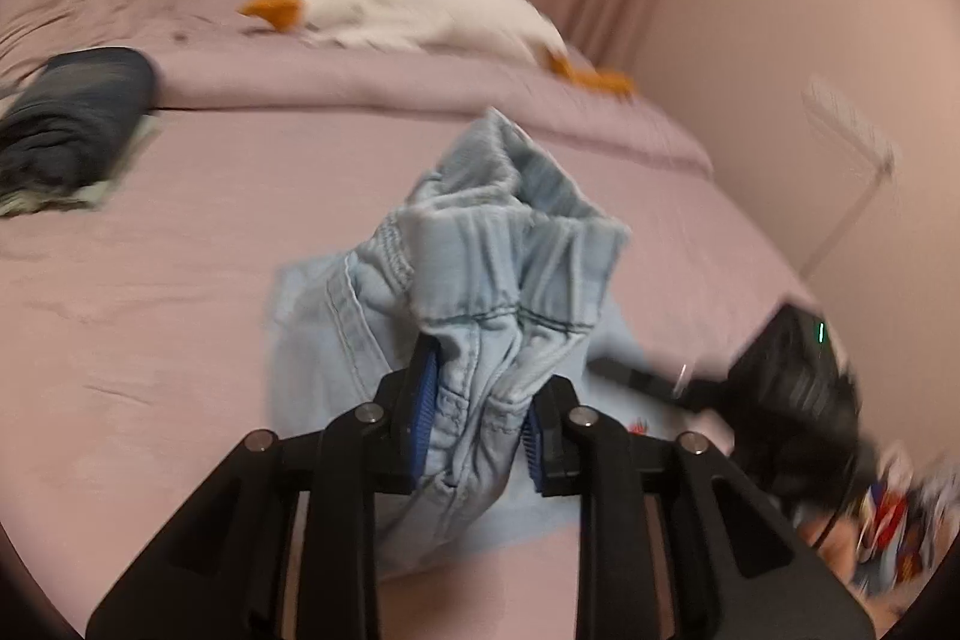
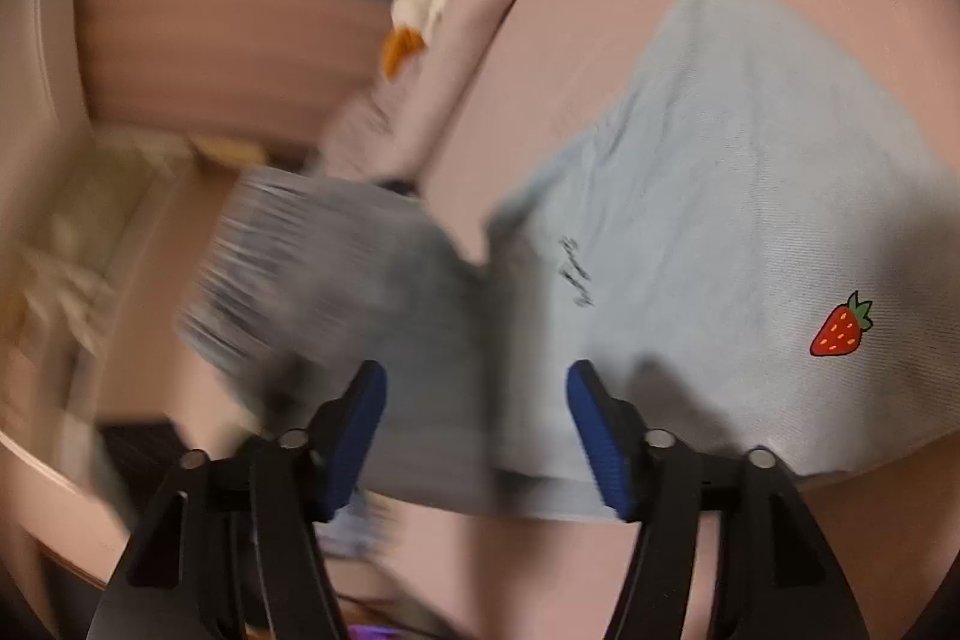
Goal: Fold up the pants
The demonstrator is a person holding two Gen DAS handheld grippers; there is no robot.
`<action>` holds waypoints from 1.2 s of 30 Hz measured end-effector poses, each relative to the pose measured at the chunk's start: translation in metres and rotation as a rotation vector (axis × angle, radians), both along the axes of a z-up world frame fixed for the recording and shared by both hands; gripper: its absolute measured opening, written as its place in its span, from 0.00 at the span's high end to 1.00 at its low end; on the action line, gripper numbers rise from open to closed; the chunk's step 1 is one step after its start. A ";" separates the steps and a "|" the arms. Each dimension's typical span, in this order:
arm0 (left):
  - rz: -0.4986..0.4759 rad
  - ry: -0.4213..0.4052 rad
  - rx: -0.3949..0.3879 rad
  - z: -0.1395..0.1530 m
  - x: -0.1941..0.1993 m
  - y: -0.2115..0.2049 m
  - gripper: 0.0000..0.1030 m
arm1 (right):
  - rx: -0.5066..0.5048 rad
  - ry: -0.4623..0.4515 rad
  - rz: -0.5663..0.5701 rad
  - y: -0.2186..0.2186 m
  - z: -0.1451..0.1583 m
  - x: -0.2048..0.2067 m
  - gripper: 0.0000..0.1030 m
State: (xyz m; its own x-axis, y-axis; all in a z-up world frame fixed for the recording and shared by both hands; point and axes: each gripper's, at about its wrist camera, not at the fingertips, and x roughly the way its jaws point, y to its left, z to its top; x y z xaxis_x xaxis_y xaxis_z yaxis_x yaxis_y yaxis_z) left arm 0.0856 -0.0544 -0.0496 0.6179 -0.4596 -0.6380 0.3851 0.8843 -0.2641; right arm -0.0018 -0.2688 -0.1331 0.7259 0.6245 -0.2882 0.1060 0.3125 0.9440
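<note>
- The pants (image 1: 480,244), of pale blue denim, are being gripped at the gathered elastic waistband by the left gripper (image 1: 477,412); the bunched cloth is being pinched between its blue pads, and the jaws are standing narrow around it.
- The rest of the pants is being left spread on the pink bed (image 1: 180,280), beneath and beyond the lifted waistband.
- In the right wrist view, the right gripper (image 2: 477,436) is being held with its jaws wide apart and nothing pressed between them; the denim is lying under and ahead of it, with a strawberry patch (image 2: 840,325) showing on the flat part.
- The cloth is being judged soft, limp and fairly light: it is sagging and creasing wherever it is not being supported, so no shape is likely to be kept by it.
- The thick, seamed waistband is being judged the surest place for a hold; a hem or side seam would probably suit the free gripper, since single layers may slip.
- Much of the right view is being blurred.
</note>
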 end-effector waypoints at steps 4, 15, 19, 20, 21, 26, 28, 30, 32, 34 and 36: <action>-0.092 0.078 0.077 -0.036 0.003 -0.033 0.62 | 0.275 -0.014 -0.076 -0.009 -0.022 0.005 0.33; -0.083 0.084 0.003 -0.040 -0.038 0.016 0.27 | 0.044 0.145 -0.011 0.003 0.002 0.029 0.27; 0.062 0.147 -0.048 -0.052 -0.051 0.070 0.27 | -0.194 0.206 0.041 0.012 0.012 0.045 0.48; 0.093 0.158 -0.057 -0.054 -0.055 0.080 0.27 | -0.242 0.206 0.049 0.014 0.015 0.045 0.58; 0.131 0.176 -0.075 -0.058 -0.058 0.094 0.27 | -0.278 0.194 0.054 0.016 0.017 0.044 0.62; 0.225 0.225 -0.125 -0.065 -0.069 0.126 0.27 | -0.421 0.063 0.059 0.028 0.045 0.045 0.70; 0.236 0.222 -0.132 -0.065 -0.079 0.135 0.27 | -0.426 0.003 0.023 0.019 0.063 0.041 0.70; 0.239 0.217 -0.138 -0.063 -0.083 0.137 0.27 | -0.425 -0.027 -0.014 0.008 0.075 0.040 0.70; 0.238 0.218 -0.140 -0.063 -0.083 0.134 0.27 | -0.437 -0.018 -0.041 -0.008 0.079 0.037 0.70; 0.232 0.224 -0.138 -0.065 -0.081 0.133 0.27 | -0.447 0.013 -0.051 -0.022 0.068 0.031 0.70; 0.224 0.233 -0.130 -0.067 -0.078 0.128 0.27 | -0.464 0.058 -0.066 -0.033 0.056 0.026 0.70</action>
State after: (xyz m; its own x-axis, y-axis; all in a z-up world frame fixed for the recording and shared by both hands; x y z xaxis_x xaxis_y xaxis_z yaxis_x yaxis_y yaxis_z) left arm 0.0077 0.0741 -0.1162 0.5577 -0.4154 -0.7187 0.1010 0.8933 -0.4380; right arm 0.0246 -0.3017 -0.0776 0.7339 0.3731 -0.5676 0.1886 0.6909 0.6979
